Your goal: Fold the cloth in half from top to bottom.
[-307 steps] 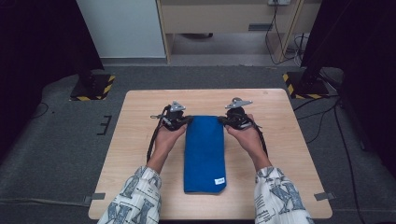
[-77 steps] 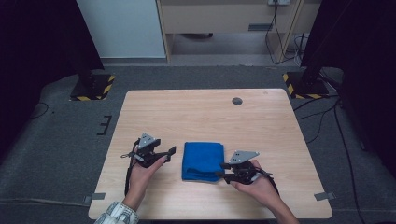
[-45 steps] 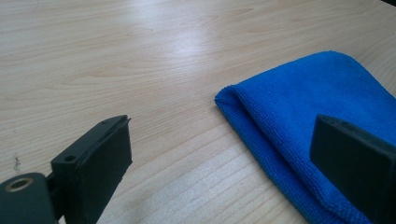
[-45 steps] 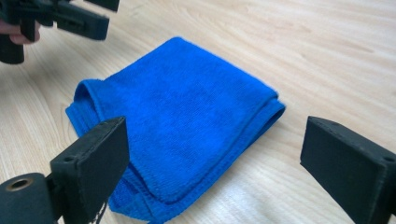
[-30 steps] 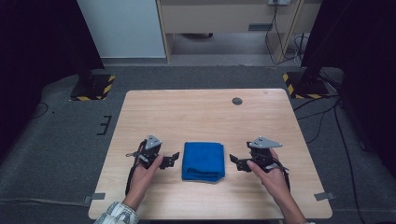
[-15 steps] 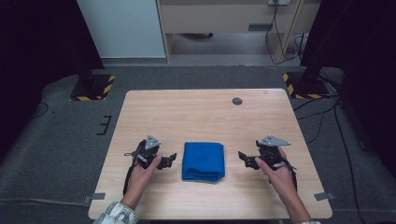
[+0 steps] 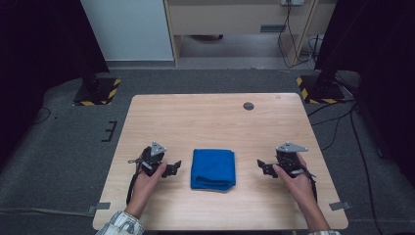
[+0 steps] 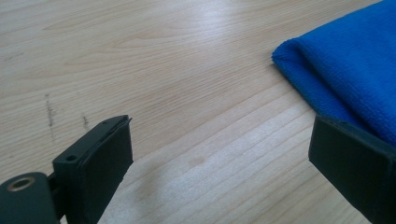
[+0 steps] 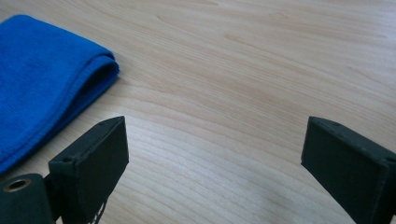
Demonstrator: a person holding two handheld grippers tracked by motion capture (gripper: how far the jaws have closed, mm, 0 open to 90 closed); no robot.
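A blue cloth, folded into a small square, lies on the wooden table near its front middle. My left gripper rests on the table just left of the cloth, open, with nothing between its jaws. In the left gripper view the cloth lies to the right, past the left gripper. My right gripper sits to the right of the cloth, open and holding nothing, a short gap away. Seen from the right gripper, the folded edge of the cloth is at the left.
A small dark round grommet is set into the table near its far edge. Black stands with yellow-striped bases flank the table on the grey floor. A cabinet and cables stand behind.
The cloth was a long strip earlier and is now folded into a square. In the last second my right gripper moved right, away from the cloth; the left gripper barely moved.
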